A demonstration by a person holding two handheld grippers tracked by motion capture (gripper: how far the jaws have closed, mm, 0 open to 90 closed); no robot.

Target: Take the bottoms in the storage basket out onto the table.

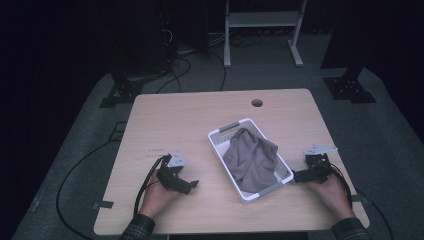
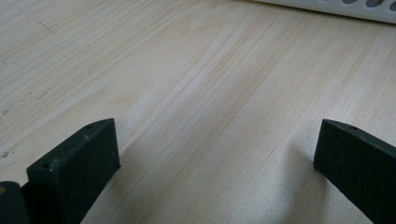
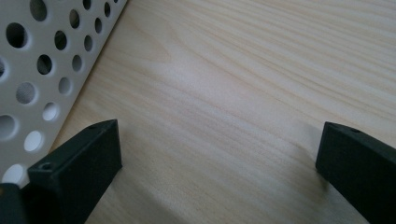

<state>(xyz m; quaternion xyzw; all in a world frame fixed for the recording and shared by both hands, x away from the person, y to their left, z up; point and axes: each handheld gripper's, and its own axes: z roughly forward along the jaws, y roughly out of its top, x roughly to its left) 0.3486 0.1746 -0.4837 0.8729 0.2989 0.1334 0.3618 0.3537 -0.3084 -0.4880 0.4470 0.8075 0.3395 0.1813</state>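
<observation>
Both grippers rest on the table (image 1: 165, 115) with jaws spread wide, gripping nothing. The white basket (image 1: 218, 136) holding the grey cloth (image 1: 251, 157) sits between them, well right of the left gripper (image 1: 190, 186) and just beside the right gripper (image 1: 296, 176).

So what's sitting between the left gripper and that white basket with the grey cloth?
Nothing: in the high view, only bare wooden table lies between the left gripper and the basket.
</observation>
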